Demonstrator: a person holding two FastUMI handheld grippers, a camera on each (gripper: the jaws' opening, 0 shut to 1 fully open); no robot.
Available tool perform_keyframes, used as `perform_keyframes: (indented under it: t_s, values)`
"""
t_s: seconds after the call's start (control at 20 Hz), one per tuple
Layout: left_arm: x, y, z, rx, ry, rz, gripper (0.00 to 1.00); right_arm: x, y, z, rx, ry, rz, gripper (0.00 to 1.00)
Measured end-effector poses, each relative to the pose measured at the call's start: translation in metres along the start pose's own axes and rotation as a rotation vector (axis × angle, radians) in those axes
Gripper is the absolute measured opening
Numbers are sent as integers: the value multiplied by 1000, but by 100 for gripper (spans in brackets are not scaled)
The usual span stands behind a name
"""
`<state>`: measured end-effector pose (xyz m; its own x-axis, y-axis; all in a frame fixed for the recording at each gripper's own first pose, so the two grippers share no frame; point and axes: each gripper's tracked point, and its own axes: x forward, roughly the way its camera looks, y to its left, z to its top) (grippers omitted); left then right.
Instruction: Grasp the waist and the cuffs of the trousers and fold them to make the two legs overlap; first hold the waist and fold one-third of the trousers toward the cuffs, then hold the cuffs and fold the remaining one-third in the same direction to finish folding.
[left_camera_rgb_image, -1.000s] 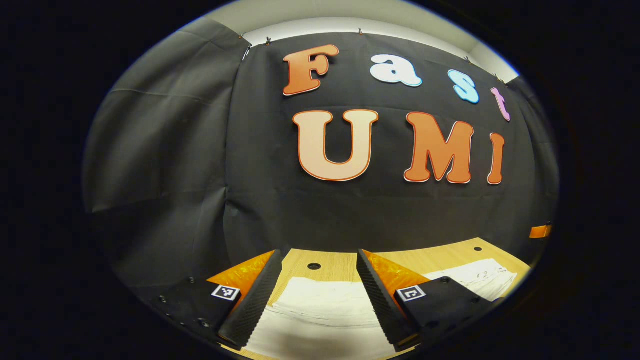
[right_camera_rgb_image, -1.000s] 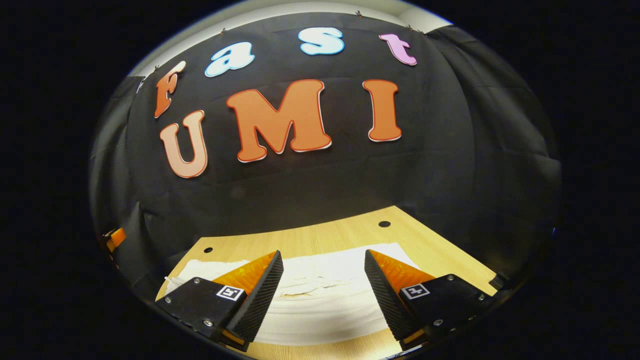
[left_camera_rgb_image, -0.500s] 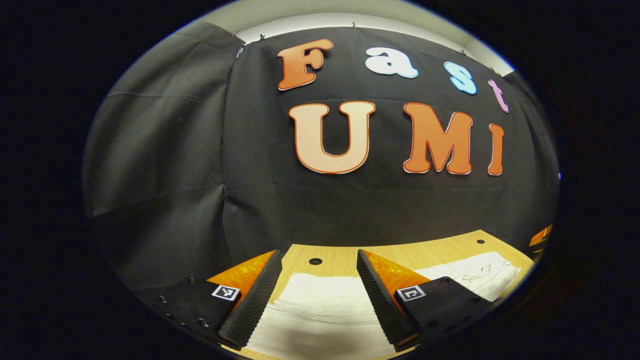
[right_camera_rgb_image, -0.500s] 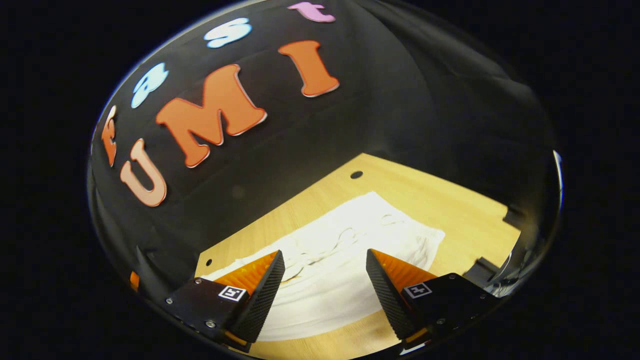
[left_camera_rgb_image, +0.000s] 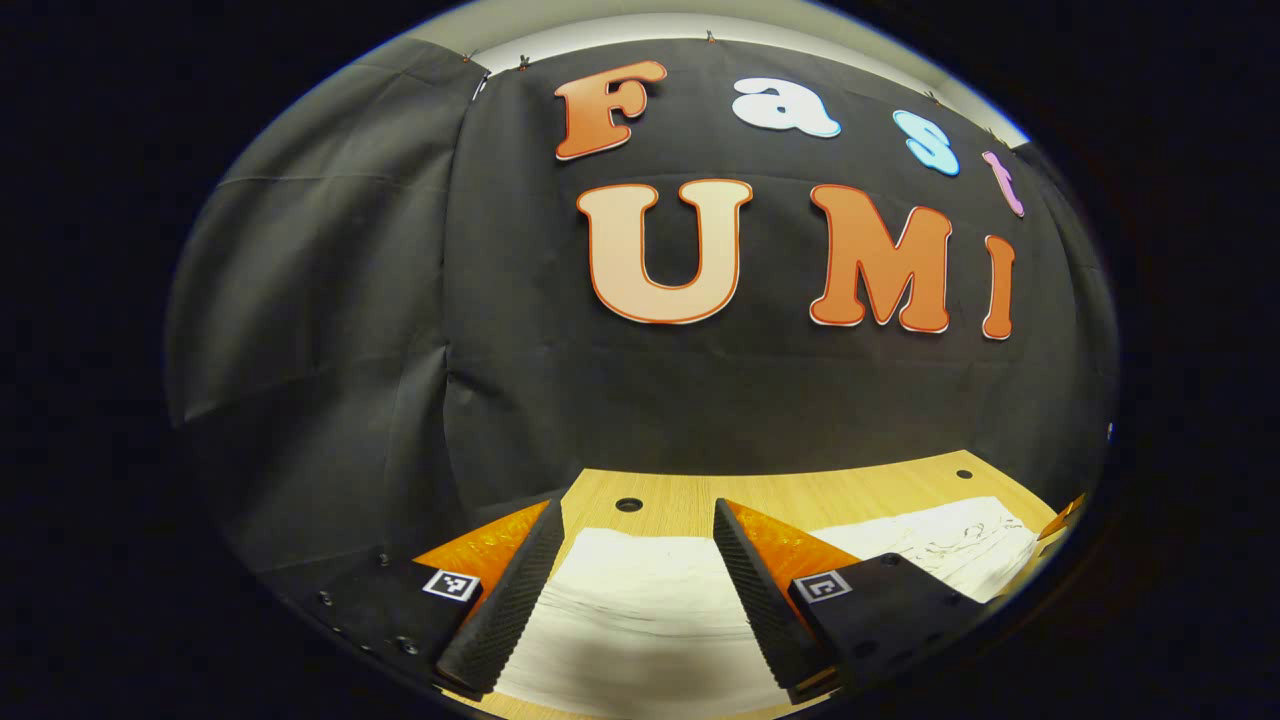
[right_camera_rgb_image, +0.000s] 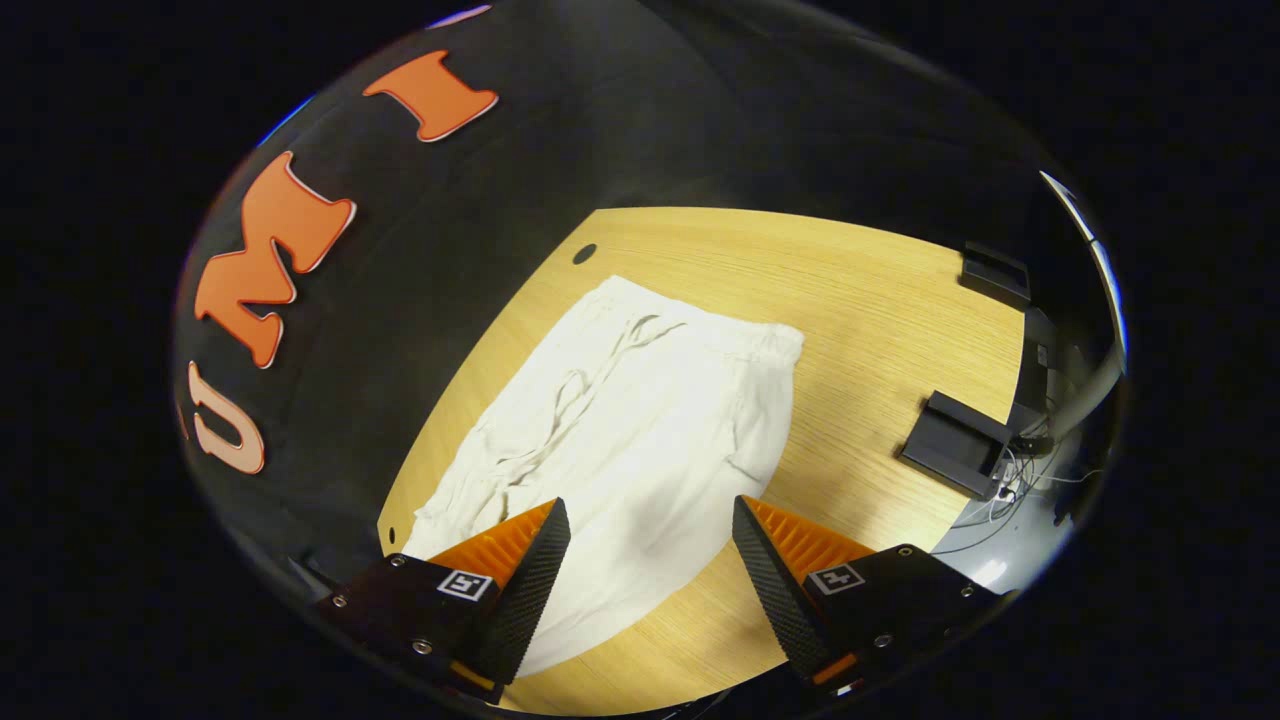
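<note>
White trousers are lying flat on the wooden table, waistband and drawstring at the far end. Both the left gripper and right gripper hover above the cloth with fingers apart, holding nothing, probably lining up for that first grab.

The left gripper view sits low and close over the tabletop, facing almost level toward the booth wall, with the white trousers along the lower edge. The right gripper view looks steeply down from higher up, rolled sideways, taking in the trousers and tabletop across the frame's middle. Both views share the trousers and the tabletop.
</note>
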<state>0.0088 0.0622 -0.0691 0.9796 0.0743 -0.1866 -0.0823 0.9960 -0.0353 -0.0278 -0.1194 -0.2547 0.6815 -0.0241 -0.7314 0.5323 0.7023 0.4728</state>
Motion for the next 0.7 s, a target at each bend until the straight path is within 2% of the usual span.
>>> perform_keyframes:
  t_s: [0.3, 0.5, 0.7]
  values:
    - [1, -1, -14, -21, 43, 50, 98, 29, -27, 6, 68, 65, -53, 99]
    - [0, 5, -12, 35, 36, 89, 98, 46, -33, 3, 127, 132, -61, 99]
    - [5, -17, -13, 98, 35, 81, 98, 60, -39, 5, 152, 157, -78, 99]
